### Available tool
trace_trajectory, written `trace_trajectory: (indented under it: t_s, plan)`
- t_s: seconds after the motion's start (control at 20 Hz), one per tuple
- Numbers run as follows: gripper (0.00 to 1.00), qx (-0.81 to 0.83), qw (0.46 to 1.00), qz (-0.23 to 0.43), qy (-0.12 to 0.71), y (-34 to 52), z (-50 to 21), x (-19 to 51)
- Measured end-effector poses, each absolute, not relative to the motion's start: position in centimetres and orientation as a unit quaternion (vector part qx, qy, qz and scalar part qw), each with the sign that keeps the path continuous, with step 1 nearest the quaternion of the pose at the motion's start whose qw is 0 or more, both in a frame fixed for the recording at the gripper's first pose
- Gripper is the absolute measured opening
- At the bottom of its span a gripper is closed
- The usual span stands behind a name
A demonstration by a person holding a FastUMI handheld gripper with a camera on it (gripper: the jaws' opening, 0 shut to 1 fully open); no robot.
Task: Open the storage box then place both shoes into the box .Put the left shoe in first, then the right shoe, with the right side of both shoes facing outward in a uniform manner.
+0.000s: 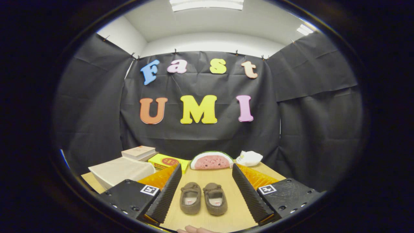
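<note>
Here, two small brown slippers (203, 198) side by side, between wide-open tongs (207, 184), on wooden table (210, 176).

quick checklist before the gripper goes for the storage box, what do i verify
1. Gripper open: ok, the fingers stand wide apart and hold nothing.
2. Storage box in place: ok, the beige box sits on the table beyond the left finger.
3. Box opened: not ok, its lid looks closed.
4. Shoes ready: ok, the pair lies side by side between the fingers, toes pointing away.
5. Which shoe is the left one: cannot tell for sure from this angle.
6. Path to the box: cannot tell, the left finger hides the table in front of it.
</note>
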State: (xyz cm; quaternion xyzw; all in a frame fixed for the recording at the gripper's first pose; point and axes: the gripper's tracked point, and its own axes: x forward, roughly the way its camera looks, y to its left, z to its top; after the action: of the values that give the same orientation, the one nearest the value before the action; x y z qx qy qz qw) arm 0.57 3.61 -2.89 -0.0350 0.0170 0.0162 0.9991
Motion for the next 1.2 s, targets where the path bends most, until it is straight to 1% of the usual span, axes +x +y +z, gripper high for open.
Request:
trace_trajectory:
  t_s: [0.25, 0.5, 0.9, 1.05, 1.2]
  plan:
    - [0.95, -0.031, 0.999, 0.031, 0.023, 4.2, -3.6, 1.7]
    - [0.95, -0.015, 0.997, 0.057, 0.059, 5.4, -5.3, 4.9]
    - [0.96, 0.015, 0.974, 0.153, 0.166, 12.7, -11.6, 10.2]
    - [0.95, 0.045, 0.955, 0.213, 0.200, 17.0, -13.0, 11.4]
    - [0.95, 0.113, 0.919, 0.278, 0.255, 21.2, -15.0, 12.4]
